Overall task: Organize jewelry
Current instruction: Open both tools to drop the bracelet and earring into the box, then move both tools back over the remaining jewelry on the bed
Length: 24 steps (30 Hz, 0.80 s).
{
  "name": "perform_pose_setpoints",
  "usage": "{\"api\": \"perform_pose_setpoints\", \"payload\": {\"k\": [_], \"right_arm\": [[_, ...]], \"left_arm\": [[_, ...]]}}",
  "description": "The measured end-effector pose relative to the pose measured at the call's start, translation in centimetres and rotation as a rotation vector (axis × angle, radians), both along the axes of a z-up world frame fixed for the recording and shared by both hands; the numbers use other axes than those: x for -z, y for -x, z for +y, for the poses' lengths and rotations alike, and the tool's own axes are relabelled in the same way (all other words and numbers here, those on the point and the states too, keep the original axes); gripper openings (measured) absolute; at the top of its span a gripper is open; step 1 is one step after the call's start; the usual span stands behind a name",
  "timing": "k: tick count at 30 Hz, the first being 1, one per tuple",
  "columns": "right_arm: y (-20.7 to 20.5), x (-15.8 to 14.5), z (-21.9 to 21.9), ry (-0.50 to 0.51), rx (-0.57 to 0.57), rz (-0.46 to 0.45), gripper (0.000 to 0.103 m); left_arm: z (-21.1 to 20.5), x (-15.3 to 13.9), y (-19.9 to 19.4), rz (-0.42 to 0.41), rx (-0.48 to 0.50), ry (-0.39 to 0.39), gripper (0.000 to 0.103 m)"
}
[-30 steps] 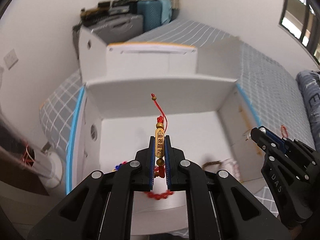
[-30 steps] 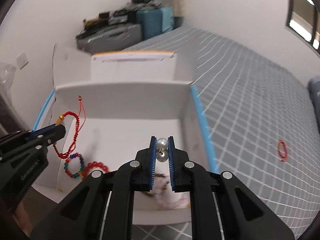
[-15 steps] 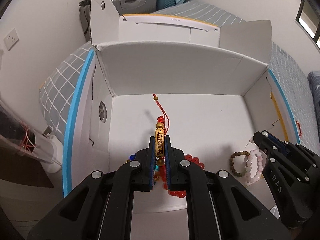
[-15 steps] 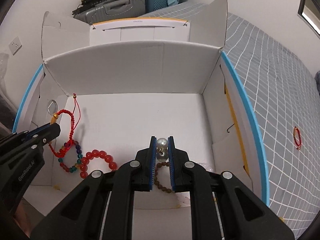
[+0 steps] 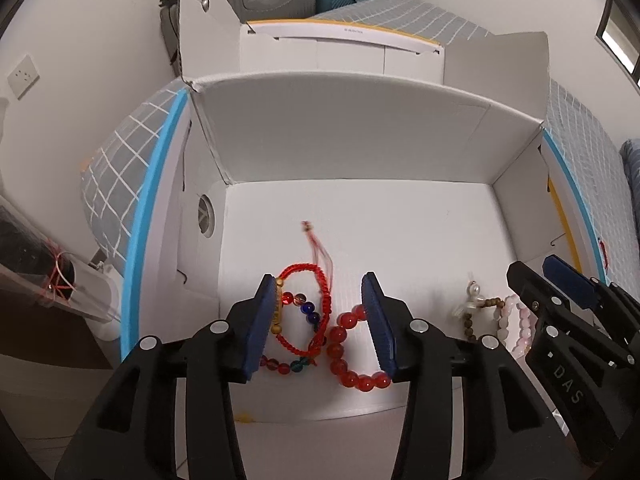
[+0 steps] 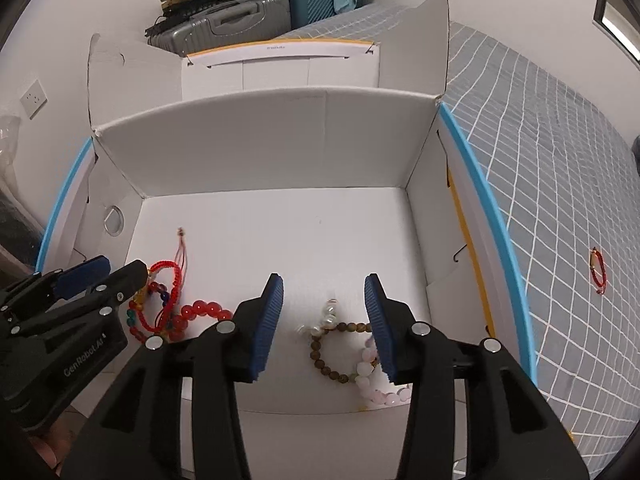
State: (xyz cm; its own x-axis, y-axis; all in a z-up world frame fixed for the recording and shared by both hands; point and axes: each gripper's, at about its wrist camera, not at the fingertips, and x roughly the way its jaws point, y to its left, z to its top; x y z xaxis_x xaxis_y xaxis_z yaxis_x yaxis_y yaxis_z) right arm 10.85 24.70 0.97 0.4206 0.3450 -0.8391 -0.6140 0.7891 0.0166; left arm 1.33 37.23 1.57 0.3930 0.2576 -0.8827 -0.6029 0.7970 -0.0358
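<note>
Both grippers hang open over the near floor of an open white cardboard box (image 5: 360,140). My left gripper (image 5: 322,292) is open; a red cord bracelet with a gold charm (image 5: 316,276) lies below it, the charm against the left pad, on a multicoloured bead bracelet (image 5: 308,312) beside a red bead bracelet (image 5: 352,356). My right gripper (image 6: 324,294) is open above a pearl piece (image 6: 329,316), a brown bead bracelet (image 6: 332,360) and a pink bead bracelet (image 6: 372,380). Another red cord bracelet (image 6: 597,268) lies outside on the grey checked bedcover.
The box has blue-edged side flaps (image 6: 476,184) and a raised back flap (image 6: 280,68). It rests on a grey checked bed (image 6: 560,140). Suitcases (image 6: 256,12) stand against the far wall. A clear plastic container (image 5: 52,280) sits left of the box.
Both grippers have opened. The left one let go of the red cord bracelet and the right one let go of the pearl piece; both now lie on the box floor. Both grippers moved lower.
</note>
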Motion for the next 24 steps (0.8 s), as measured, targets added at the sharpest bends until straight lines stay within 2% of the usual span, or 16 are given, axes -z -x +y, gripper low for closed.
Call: {"api": "perform_pose_setpoints", "payload": {"k": [1,3,8,13,24], "right_arm": [[0.0,-0.2,-0.1,-0.001,0.002,-0.005,0.047],[0.2,-0.7,-0.5,-0.009,0.004,-0.020,0.058],[0.3,-2.3,-2.4,-0.040,0.047,-0.058,0.082],[0.4,-4.3,-6.2,-0.094,0.093,-0.091,0.093],[0.1,-6.5,-14.9,-0.088,0.190,-0.190,0.095]], "left_arm": [[-0.1,-0.2,0.1,-0.002,0.000,-0.003,0.052],[-0.2,-0.8,0.4,-0.019,-0.009,-0.022,0.072],[-0.8,-2.3,0.8,-0.060,-0.019,-0.068,0.088],[-2.4,-3.1,0.2,-0.093,-0.005,-0.105,0.097],[-8.8,-4.4,-3.6,-0.123,0.101,-0.113,0.097]]}}
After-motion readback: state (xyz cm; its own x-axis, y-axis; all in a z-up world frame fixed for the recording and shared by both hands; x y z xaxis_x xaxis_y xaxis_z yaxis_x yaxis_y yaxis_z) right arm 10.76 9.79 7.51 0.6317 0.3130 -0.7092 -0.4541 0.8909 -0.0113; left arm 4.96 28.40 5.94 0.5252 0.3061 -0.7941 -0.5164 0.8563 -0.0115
